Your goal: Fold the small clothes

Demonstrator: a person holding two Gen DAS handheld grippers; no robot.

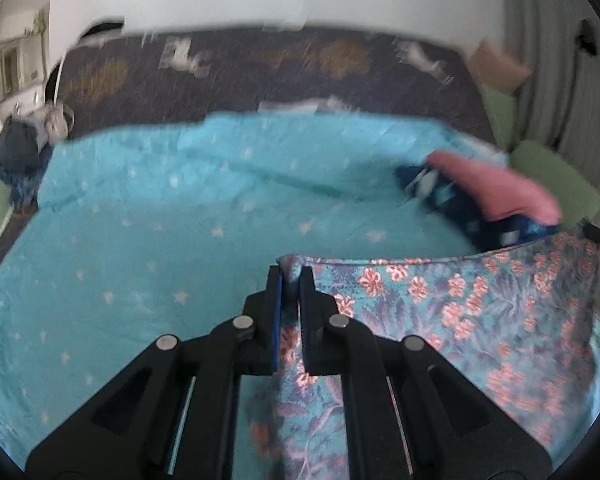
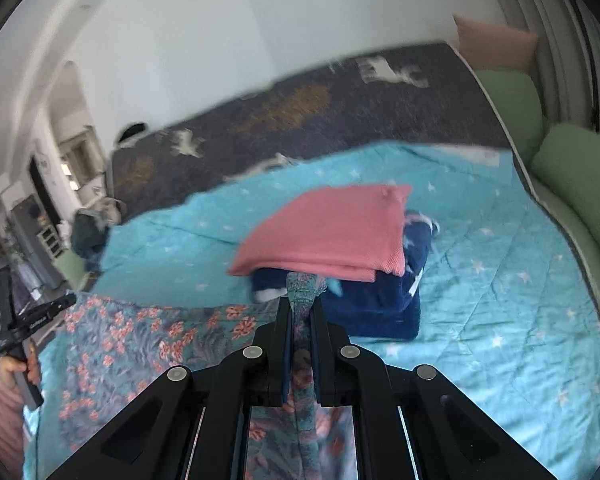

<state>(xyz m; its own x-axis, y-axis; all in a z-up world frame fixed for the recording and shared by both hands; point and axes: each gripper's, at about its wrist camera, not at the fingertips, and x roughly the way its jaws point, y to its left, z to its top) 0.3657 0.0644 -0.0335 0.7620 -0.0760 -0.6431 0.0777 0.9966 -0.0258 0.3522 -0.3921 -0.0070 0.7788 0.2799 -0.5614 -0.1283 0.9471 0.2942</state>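
No legible brand or label anywhere; only a blurred, unreadable white mark on the black handle of the left tool at the left edge of the right wrist view. Left claw clamped narrow on one bunched corner of the floral garment; right claw clamped narrow on another corner, cloth stretched between them above the near edge of the bed. Under it, a turquoise star-print quilt over a dark patterned bedspread. Folded pink cloth stacked on folded navy clothes toward the right side of the bed. Shown only from the right wrist: a hand in a pink sleeve gripping the handle.
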